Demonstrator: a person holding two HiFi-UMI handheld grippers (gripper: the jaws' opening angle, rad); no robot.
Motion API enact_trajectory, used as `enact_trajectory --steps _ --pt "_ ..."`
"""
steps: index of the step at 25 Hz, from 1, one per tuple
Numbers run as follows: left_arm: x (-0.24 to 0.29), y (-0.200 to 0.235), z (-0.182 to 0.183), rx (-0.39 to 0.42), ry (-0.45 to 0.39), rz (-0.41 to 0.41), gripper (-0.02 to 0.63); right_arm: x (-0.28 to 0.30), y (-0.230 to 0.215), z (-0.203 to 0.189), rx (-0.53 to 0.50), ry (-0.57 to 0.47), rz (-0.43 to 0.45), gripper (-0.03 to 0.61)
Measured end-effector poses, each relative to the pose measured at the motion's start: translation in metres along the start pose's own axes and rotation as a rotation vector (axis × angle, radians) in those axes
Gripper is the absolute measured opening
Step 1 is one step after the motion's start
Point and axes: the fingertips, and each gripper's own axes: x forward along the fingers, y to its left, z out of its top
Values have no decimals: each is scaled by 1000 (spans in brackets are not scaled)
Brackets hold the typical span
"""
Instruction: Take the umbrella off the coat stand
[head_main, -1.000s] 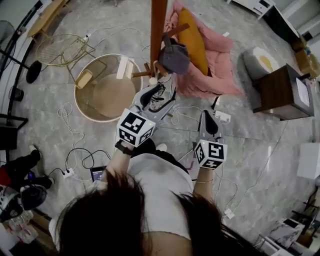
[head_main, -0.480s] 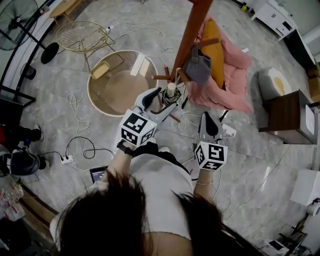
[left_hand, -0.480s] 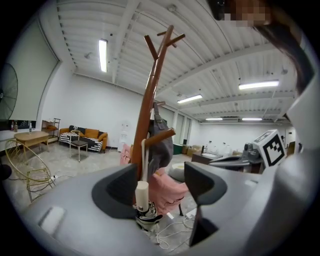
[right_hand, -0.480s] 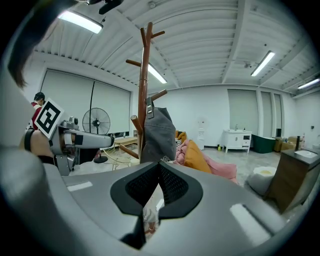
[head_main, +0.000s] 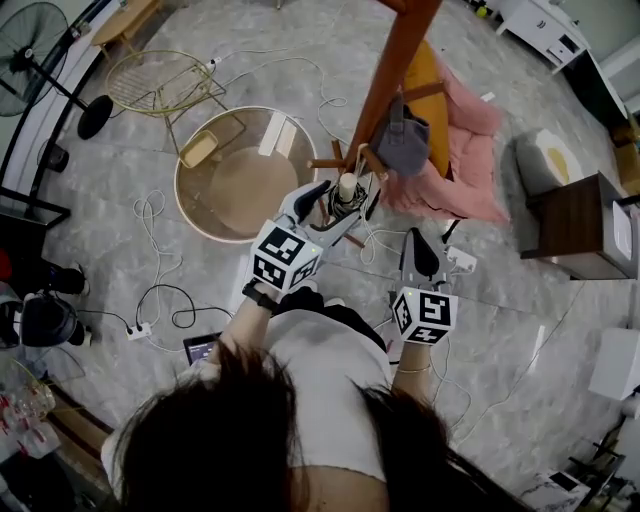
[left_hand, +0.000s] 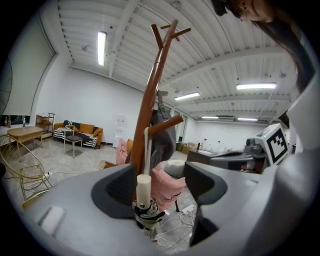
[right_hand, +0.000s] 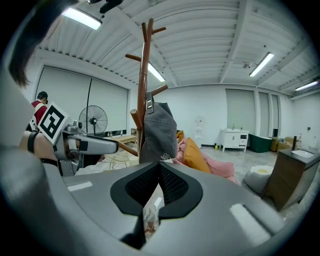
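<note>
While left gripper jaws just opened wider, umbrella handle upright between them

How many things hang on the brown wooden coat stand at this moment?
2. A grey fabric cap hangs on a peg; a folded umbrella with a cream handle hangs lower, between the left gripper's open fingers. The stand's pole may hide more.

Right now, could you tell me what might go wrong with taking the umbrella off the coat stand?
The left gripper, whose jaws have just been opening, has the umbrella handle between them off-centre: closing could slip. Its strap hangs on a peg: pulling sideways may tip the coat stand or knock the grey cap.
</note>
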Motion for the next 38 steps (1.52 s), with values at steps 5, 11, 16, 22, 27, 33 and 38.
enact_trajectory --steps 5,11,16,22,27,33,38 --pt "14 10 -20 -10 25 -28 322 5 2 -8 2 6 -26 3" --pt "29 23 -29 5 26 -47 323 7 4 -15 15 18 -59 3" --pt "38 27 -38 55 42 -53 323 7 5 -23 37 24 -83 3" --pt "57 25 -54 154 99 -68 323 6 2 -30 55 30 -105 3" --pt "69 21 -66 169 129 -82 322 4 -2 -33 64 39 -115 3" --pt "81 24 -69 176 108 -94 322 6 -3 -37 68 47 -115 3" --pt "79 24 -66 161 105 -96 321 7 0 -38 69 60 -109 3"
